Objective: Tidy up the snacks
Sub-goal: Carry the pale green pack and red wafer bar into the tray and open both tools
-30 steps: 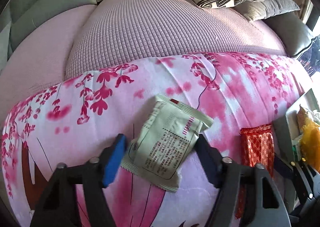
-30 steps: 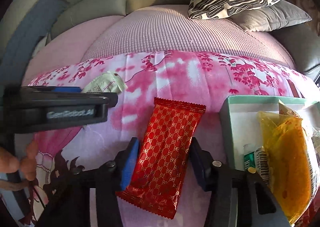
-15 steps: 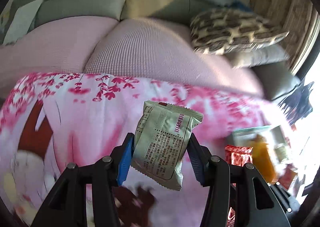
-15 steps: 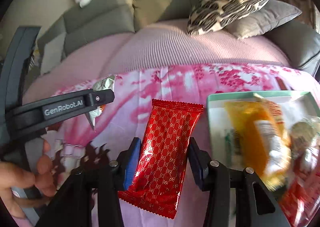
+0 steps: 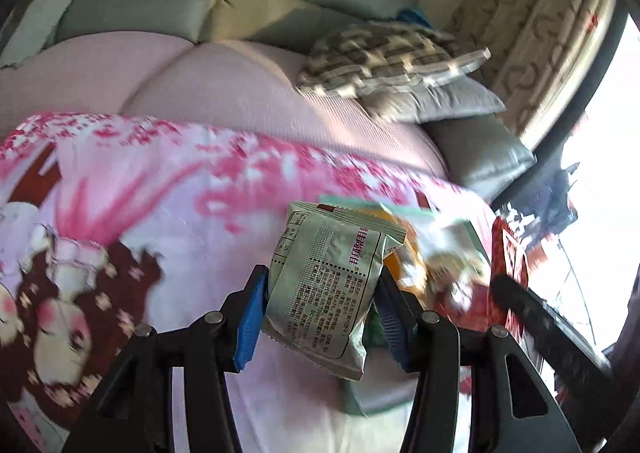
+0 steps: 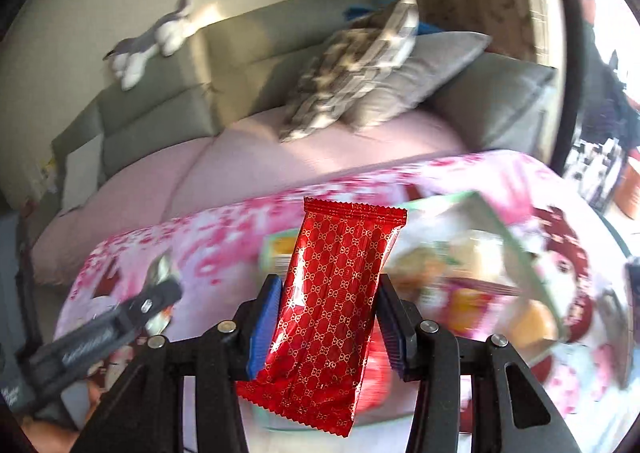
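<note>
Hand-held grippers: two, the left hand-held gripper [image 5: 322,307] and the right hand-held gripper [image 6: 326,327]
Held snack packets: two, one pale green packet [image 5: 324,285] and one red packet [image 6: 326,301]
Boxes: one green-rimmed box [image 6: 516,241]; the snacks inside it are too blurred to count
Cushions: two, one patterned cushion [image 6: 352,61] on one grey cushion [image 6: 424,73]
Soft toys: one soft toy [image 6: 156,39]
Sofas: one sofa [image 6: 248,53]
Flowered pink cloths: one cloth [image 5: 160,189]

Box [image 6: 516,249] sits on the blanket [image 6: 224,237] — sofa [image 6: 248,49] behind, two pillows [image 6: 360,65] stacked on its seat.
</note>
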Tool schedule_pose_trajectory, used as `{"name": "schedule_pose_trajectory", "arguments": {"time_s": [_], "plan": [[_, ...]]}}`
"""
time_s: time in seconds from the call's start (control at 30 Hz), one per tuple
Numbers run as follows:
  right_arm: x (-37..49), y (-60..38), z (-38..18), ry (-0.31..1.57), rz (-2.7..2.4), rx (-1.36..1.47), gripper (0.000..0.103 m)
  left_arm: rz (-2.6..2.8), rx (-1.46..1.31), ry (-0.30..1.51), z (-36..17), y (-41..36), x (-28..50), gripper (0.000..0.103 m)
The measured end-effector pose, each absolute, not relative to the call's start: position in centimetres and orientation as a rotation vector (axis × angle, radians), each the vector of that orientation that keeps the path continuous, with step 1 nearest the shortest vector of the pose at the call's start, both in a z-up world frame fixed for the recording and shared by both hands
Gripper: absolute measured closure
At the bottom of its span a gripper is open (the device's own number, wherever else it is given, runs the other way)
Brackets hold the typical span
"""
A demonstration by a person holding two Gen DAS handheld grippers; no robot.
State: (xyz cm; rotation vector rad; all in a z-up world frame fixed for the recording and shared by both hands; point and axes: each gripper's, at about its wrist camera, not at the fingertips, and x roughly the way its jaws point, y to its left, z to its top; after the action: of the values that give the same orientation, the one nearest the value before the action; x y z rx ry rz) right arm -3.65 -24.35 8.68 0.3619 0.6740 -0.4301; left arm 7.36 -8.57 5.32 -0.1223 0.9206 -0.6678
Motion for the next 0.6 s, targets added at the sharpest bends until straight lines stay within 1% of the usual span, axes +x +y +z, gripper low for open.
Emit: {"name": "schedule_pose_trajectory", "arguments": {"time_s": [0.23,0.5,0.53,0.6], "plan": [[-5.1,-28.3,7.0,0.706,-0.483,0.408,0.053,-0.732,-0.06,0.967,3.6,-12.5,4.7,0.049],[-4.6,-29.2,4.2,0.768,-0.433,0.425,0.053,-0.711,-0.031,1.032,1.1,-14.1,3.9,0.048],[-4.5,-29.3,4.0,0.771,-0.43,0.427,0.052,-0.71,-0.026,1.039,0.9,-14.3,3.9,0.048],[-4.6,-29.5,3.9,0.768,-0.433,0.422,0.052,-0.7,-0.001,1.039,0.9,-14.6,3.7,0.043]]}}
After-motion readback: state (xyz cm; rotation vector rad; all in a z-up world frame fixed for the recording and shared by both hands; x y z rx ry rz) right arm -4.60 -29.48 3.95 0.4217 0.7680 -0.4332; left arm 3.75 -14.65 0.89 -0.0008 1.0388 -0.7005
